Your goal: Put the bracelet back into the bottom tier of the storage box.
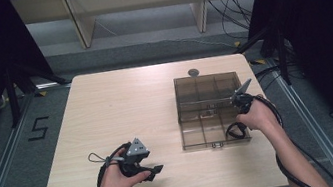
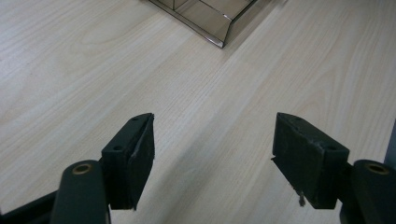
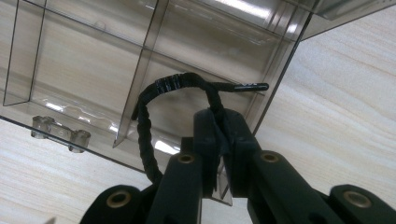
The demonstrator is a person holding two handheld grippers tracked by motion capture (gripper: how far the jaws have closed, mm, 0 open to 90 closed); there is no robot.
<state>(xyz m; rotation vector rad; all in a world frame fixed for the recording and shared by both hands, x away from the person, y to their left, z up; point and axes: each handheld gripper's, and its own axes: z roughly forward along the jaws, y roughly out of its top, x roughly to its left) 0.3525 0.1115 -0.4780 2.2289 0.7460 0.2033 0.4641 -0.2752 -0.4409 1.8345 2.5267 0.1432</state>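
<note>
Worktop: pale wood-grain rectangular worktop [image 1: 121, 105]; smooth face, little friction against a sideways pull.
Box: smoke-tinted transparent plastic compartment box [image 1: 210, 109], right half of worktop, small clear latch tabs [image 3: 60, 134] on near edge. Risk: light and unrestrained, likely to slide or tip if dragged by the wall.
Right tool: black two-jaw right tool [image 3: 222, 140], jaws nearly together, apparently pinching a thin box wall at the near right corner, with a strand of cord caught between them. Risk: slip off smooth plastic; cracked wall under hard squeeze.
Left tool: black two-jaw left tool [image 2: 212, 156], jaws wide, nothing held, low over bare worktop, well apart from box. Risk: no bracing available.
Cord: black braided cord [image 3: 154, 100], looped over the compartment in front of the jaws. Risk: snag on divider.
</note>
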